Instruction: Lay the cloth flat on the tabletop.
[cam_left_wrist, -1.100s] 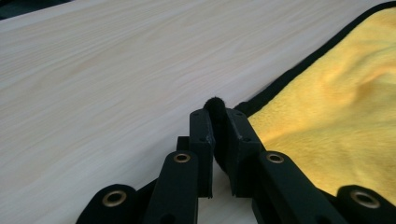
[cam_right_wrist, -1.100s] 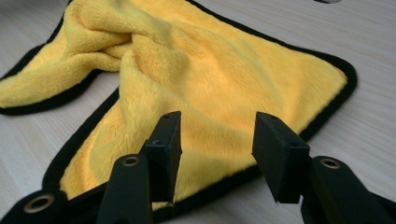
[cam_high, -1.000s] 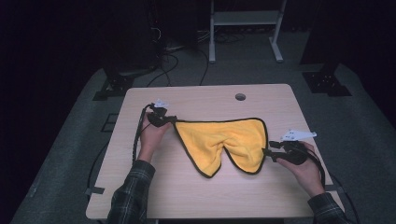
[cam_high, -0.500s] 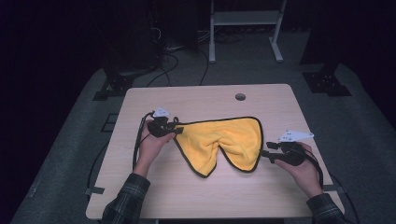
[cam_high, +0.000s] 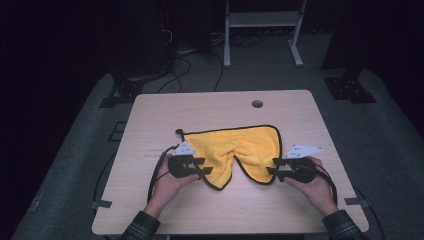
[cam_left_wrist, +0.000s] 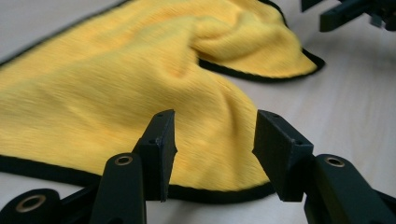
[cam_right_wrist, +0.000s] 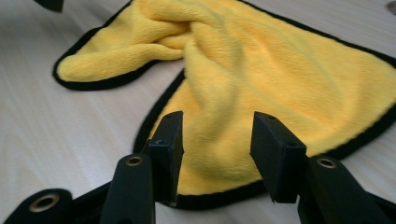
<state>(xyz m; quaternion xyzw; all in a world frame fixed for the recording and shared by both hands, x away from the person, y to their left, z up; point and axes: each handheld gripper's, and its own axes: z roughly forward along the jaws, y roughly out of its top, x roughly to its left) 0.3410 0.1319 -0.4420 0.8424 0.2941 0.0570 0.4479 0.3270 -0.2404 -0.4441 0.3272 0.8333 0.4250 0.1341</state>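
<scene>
My left hand-held gripper (cam_high: 201, 167): jaws spread apart, holding nothing, poised at the near left corner of the cloth (cam_high: 239, 150).
My right hand-held gripper (cam_high: 273, 169): jaws likewise apart and empty, facing the cloth's near right corner.
Cloth: yellow with black edging, lying between my two hand-held grippers on the tabletop (cam_high: 150, 120), far edge flat, near edge bunched into two lobes with a ridge in the middle.
Done: I judge only the approach to the corners.
Left: pinching both corners, then folding or spreading the cloth.
</scene>
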